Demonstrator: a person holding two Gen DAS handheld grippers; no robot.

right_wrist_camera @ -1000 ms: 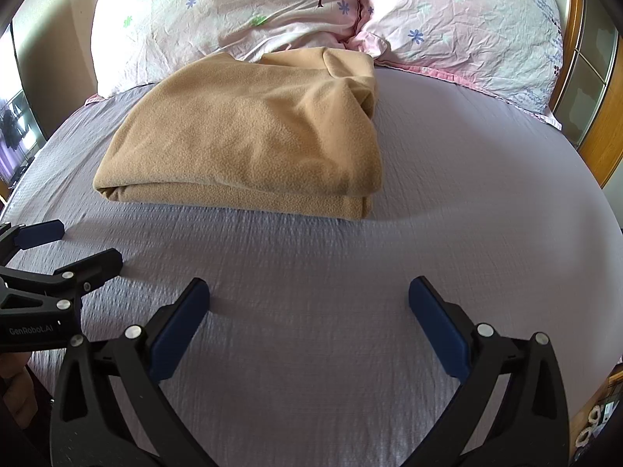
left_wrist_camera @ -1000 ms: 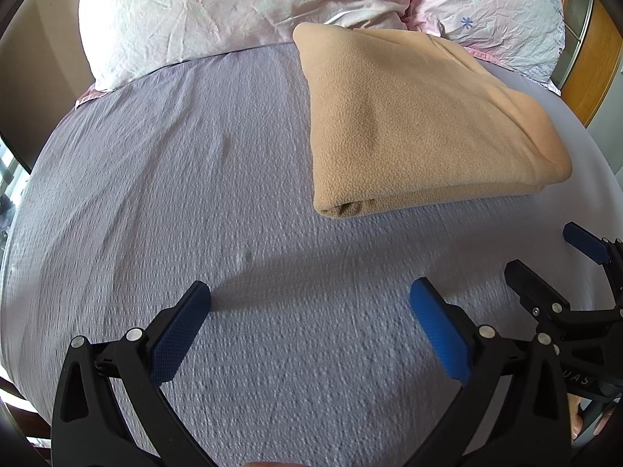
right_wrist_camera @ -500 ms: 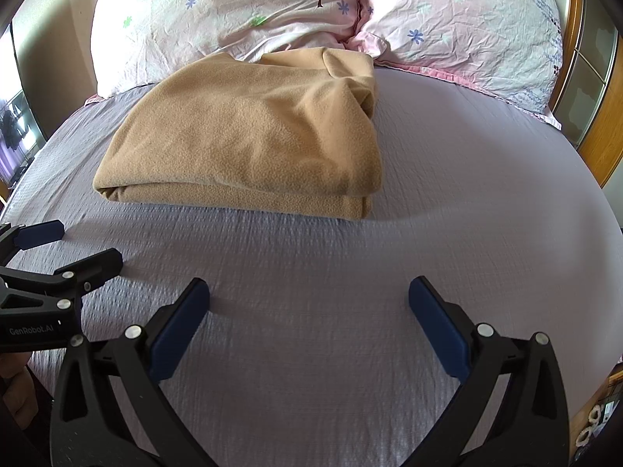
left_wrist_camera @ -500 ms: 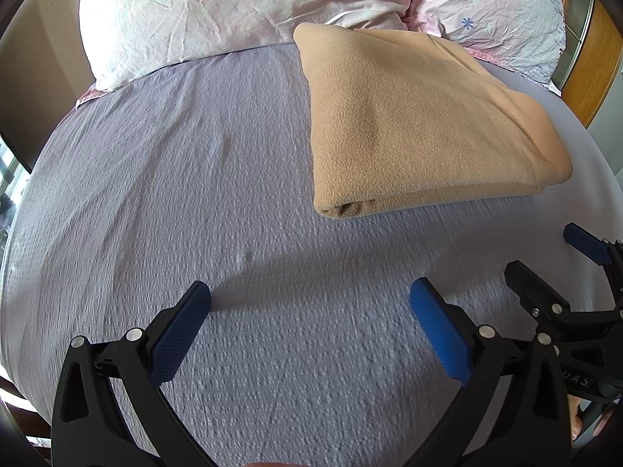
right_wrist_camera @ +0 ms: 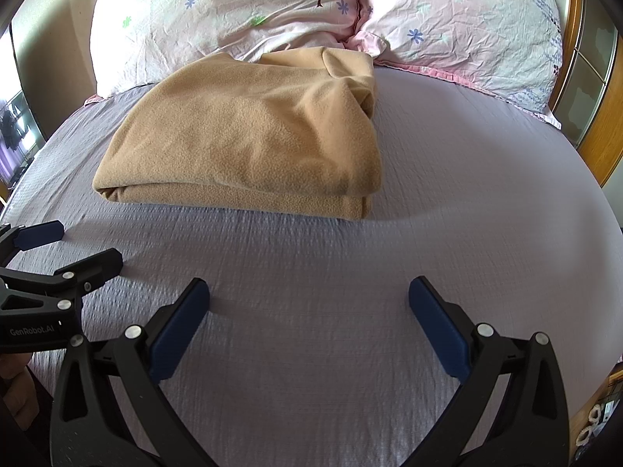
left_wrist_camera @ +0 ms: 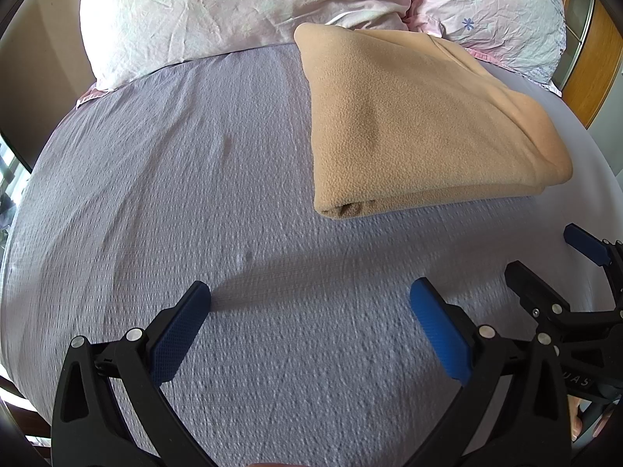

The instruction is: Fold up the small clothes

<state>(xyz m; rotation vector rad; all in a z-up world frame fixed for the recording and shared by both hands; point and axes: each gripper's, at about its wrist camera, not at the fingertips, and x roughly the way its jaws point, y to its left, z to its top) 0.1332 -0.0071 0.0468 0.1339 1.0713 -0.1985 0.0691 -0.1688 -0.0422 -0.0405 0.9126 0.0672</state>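
Observation:
A tan fleece cloth (left_wrist_camera: 412, 124) lies folded in a thick rectangle on the lilac bed sheet (left_wrist_camera: 175, 202), its far edge against the pillows. It also shows in the right wrist view (right_wrist_camera: 257, 140). My left gripper (left_wrist_camera: 309, 303) is open and empty, low over the sheet, short of the cloth's near left corner. My right gripper (right_wrist_camera: 309, 295) is open and empty, low over the sheet in front of the cloth's near edge. Each gripper shows in the other's view: the right one (left_wrist_camera: 545, 257) at the right edge, the left one (right_wrist_camera: 74, 245) at the left edge.
Two pink floral pillows (right_wrist_camera: 241, 11) (right_wrist_camera: 467, 27) lie along the head of the bed. A wooden frame (right_wrist_camera: 595, 109) stands at the right. The lilac sheet (right_wrist_camera: 467, 202) spreads wide around the cloth.

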